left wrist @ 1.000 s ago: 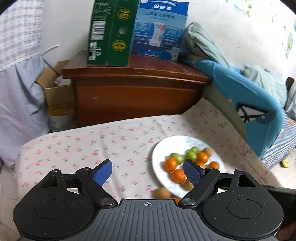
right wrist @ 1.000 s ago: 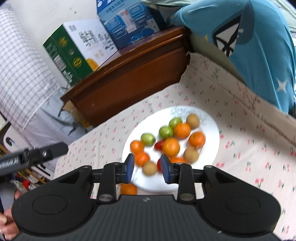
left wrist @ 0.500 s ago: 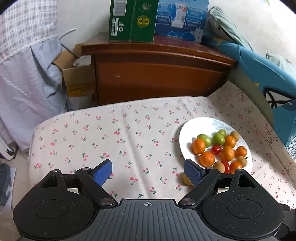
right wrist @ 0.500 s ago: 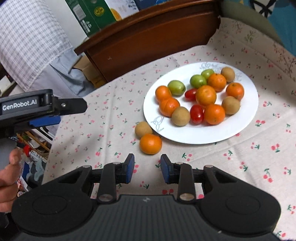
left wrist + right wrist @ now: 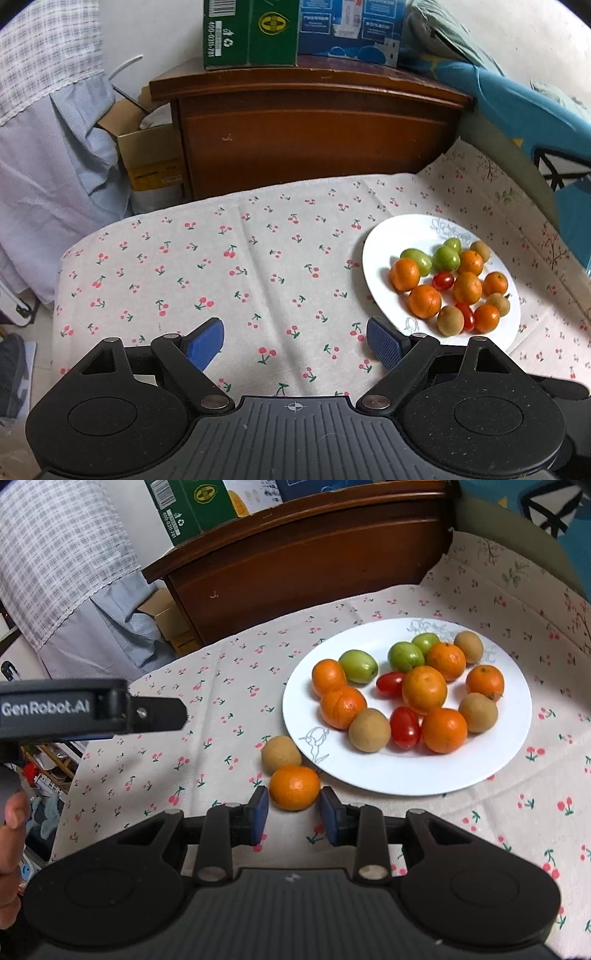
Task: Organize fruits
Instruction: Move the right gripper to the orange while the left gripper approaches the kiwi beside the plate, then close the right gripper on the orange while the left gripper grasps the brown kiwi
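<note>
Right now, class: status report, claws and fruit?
Left claw open, empty. Right claw open, straddling loose orange. Brown fruit beside plate. Nothing blocking.

"GenRobot.AI" on left hand-held gripper (image 5: 159, 712)

One white plate (image 5: 517, 746) holds thirteen fruits: six oranges (image 5: 424, 689), three green fruits (image 5: 358, 666), two red tomatoes (image 5: 405, 726) and three brown fruits (image 5: 369, 729). Off the plate, at its 8 o'clock, lie two more: one orange (image 5: 294, 787) and one brown fruit (image 5: 281, 754). Two boxes (image 5: 251, 33) stand on one wooden cabinet (image 5: 314, 129).
</note>
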